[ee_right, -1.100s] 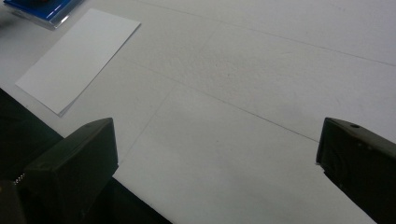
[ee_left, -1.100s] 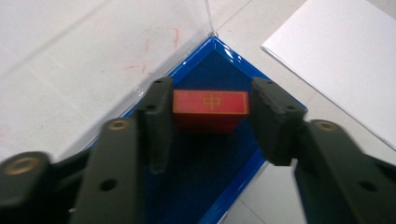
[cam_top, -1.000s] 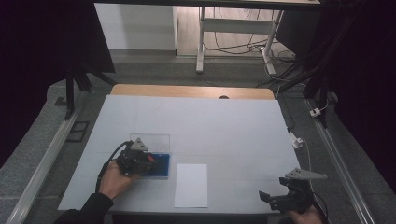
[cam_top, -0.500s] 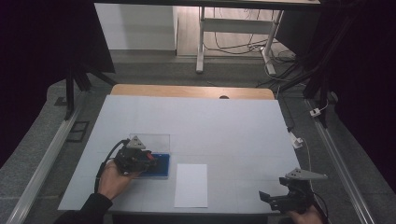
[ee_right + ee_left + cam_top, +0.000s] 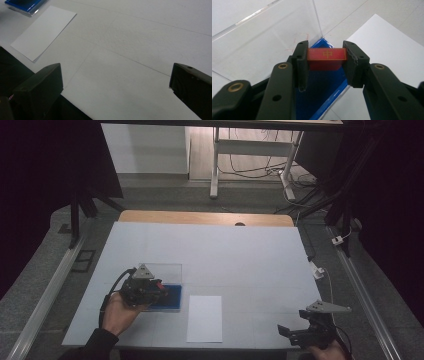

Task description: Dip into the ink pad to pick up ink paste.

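Note:
My left gripper (image 5: 159,288) (image 5: 325,58) is shut on a small red block (image 5: 327,54) with a gold character on its face. It holds the block just over the blue base (image 5: 172,298) (image 5: 322,85) of a flat box. The box's clear lid (image 5: 167,271) (image 5: 274,37) stands open behind it. A white sheet of paper (image 5: 205,318) (image 5: 387,42) (image 5: 42,31) lies just right of the box. My right gripper (image 5: 292,332) (image 5: 116,82) rests at the table's near right edge, jaws wide open with nothing between them.
The white table top (image 5: 225,255) stretches away beyond the box, with a wooden strip (image 5: 205,218) at its far edge. A small white part (image 5: 316,270) lies off the right edge. The blue base (image 5: 22,3) shows at the right gripper view's top left.

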